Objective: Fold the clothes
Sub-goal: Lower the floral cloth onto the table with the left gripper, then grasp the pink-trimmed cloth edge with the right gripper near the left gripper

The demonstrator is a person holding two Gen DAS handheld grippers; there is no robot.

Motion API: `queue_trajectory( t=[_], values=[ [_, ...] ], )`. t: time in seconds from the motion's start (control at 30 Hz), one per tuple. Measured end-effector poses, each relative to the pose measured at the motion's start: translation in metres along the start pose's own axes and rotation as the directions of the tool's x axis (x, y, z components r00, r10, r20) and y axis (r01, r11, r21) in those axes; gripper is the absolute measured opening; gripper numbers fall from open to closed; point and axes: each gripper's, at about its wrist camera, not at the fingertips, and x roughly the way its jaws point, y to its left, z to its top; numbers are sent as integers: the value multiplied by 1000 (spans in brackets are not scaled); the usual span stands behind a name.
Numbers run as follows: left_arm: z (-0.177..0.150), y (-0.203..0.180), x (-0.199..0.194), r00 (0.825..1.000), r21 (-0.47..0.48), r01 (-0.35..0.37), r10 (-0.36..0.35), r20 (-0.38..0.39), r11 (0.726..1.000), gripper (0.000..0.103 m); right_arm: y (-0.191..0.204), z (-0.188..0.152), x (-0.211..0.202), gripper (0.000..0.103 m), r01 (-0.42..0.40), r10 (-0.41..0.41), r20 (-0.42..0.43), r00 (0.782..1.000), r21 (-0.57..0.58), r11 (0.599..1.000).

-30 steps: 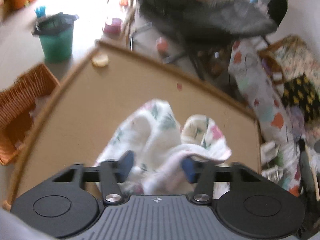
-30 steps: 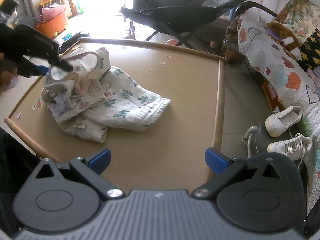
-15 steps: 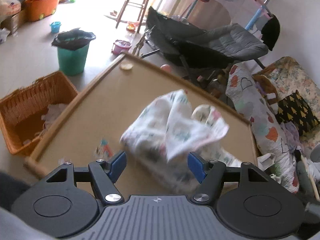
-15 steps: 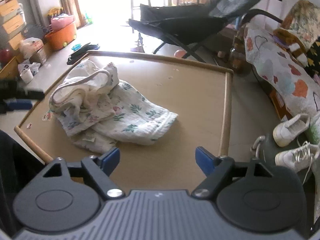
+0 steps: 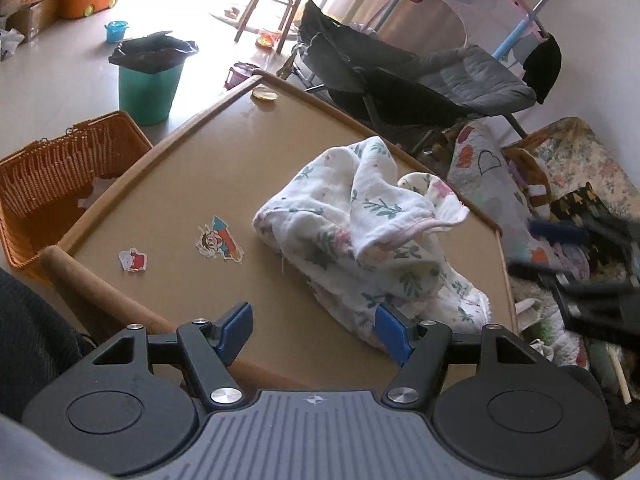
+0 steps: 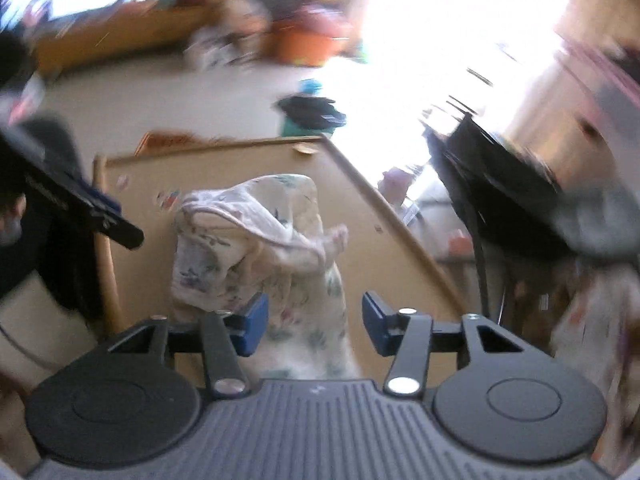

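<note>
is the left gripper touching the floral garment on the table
Cannot tell. In the left wrist view the left gripper is open; its right pad overlaps the floral garment's edge, no plain contact or gap.

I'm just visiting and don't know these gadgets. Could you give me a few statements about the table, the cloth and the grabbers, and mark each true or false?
1. The floral garment lies crumpled on the table. True.
2. The left gripper is clamped on the garment. False: its jaws stand apart and empty.
3. A green bin stands on the floor beyond the table. True.
4. The wicker basket sits on the table. False: it stands beside it.
5. Two stickers are on the tabletop. True.
</note>
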Motion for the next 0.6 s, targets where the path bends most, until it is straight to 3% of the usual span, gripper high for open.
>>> queue_trajectory(
  t=[0.13, 0.27, 0.43, 0.53, 0.6],
  values=[
    [5, 8, 0, 1000, -11, 4, -4, -3, 1000, 70, 5, 24, 25, 42, -62, 51, -50, 997, -239, 969],
    [6, 13, -2, 1000, -35, 10, -10, -1, 999, 70, 25, 38, 44, 40, -103, 62, -103, 993, -461, 881],
    [7, 17, -3, 1000, -48, 19, -19, -4, 999, 70, 42, 39, 63, 32, -144, 48, -172, 984, -600, 787],
    [8, 18, -3, 1000, -51, 25, -26, -2, 998, 70, 42, 37, 75, 21, -141, 22, -199, 980, -606, 783],
    [8, 18, -4, 999, -52, 32, -32, 2, 998, 70, 39, 40, 81, 15, -164, 30, -249, 968, -541, 825]
  ],
)
